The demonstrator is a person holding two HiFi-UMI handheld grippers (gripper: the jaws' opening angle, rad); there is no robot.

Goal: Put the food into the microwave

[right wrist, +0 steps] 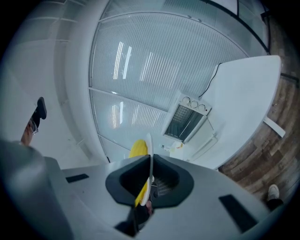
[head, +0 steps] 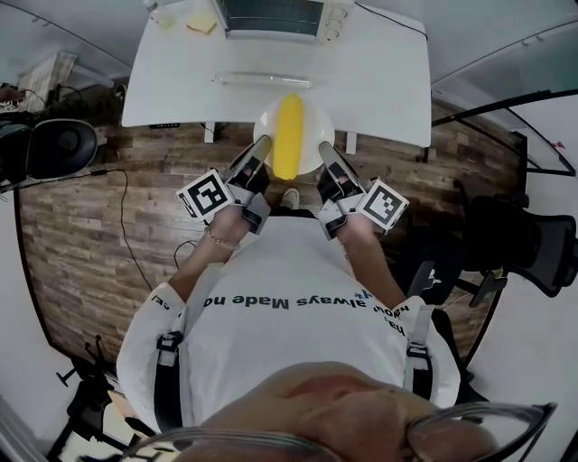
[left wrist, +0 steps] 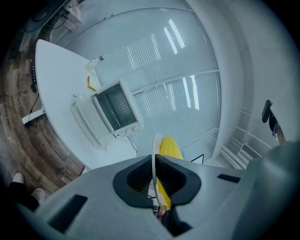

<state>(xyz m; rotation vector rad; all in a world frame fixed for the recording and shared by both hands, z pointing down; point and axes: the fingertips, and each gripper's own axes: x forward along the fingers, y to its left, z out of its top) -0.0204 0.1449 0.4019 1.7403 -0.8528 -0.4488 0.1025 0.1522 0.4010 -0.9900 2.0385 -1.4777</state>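
- Left gripper [left wrist: 154, 164] is clamped on one edge of the white plate [left wrist: 155, 150]. The thin rim runs edge-on between its dark pads.
- Right gripper [right wrist: 150, 161] is closed on the opposite edge in the same way. With the weight shared between two sides, the plate can ride level.
- Lying lengthwise down the plate's middle is the yellow food [head: 289, 135], a long piece. It sits midway between the two grips, which looks like a balanced load.
- Seen from the head view, the plate is held up in front of the person, at the near edge of the white table [head: 379, 81].
- Beyond it, at the table's far side, stands the microwave [head: 271, 13]. Its door [head: 262, 79] is dropped open toward the person, so the cavity faces the plate.
- Straight ahead seems the likely path, though both grippers may crowd the opening.
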